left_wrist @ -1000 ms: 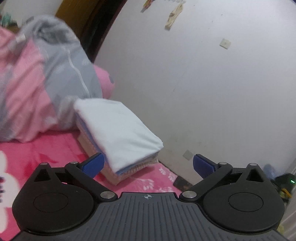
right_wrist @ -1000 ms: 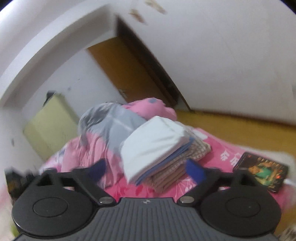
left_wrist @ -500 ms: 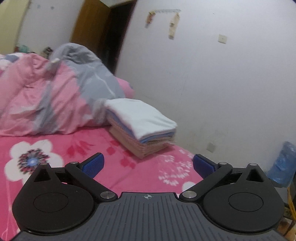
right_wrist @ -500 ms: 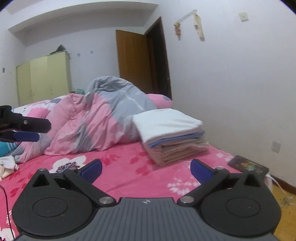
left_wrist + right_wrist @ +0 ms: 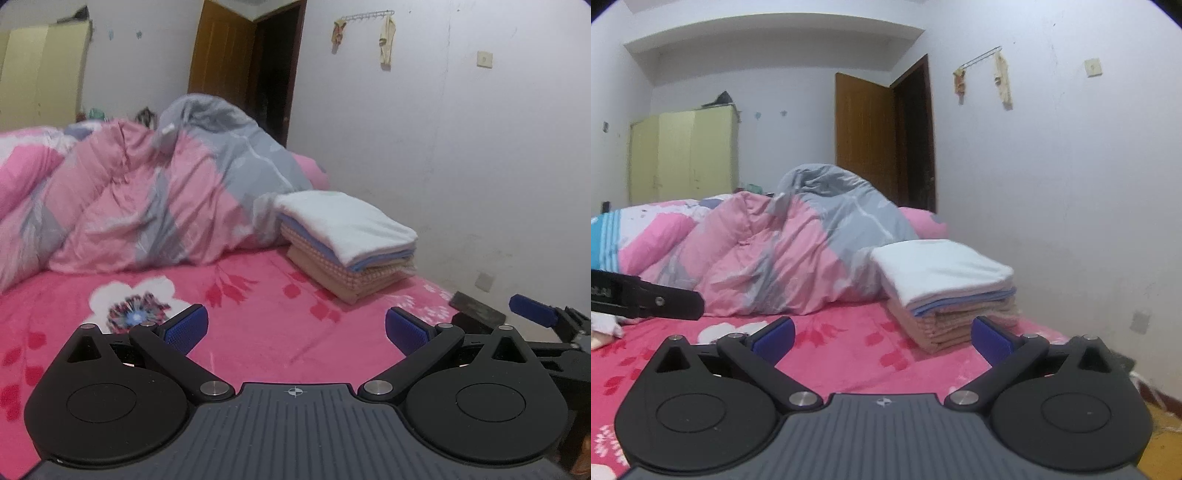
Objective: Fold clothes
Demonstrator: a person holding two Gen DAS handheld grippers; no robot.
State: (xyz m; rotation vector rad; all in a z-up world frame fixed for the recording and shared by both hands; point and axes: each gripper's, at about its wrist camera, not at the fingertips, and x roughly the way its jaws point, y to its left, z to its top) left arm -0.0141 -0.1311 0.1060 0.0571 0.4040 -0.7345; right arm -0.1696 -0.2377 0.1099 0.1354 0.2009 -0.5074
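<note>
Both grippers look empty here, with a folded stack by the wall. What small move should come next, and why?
Probably swing both toward the bed's left to look for another garment. The left gripper and right gripper are open and hold nothing, the folded stack looks tidy, and some pale cloth lies at the left edge.

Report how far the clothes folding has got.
Done: a folded stack sits on the pink bed sheet beside the rumpled duvet, white piece on top. In hand: nothing; the left gripper and right gripper are both open and empty. Left: possibly the pale cloth at the right view's edge.
</note>
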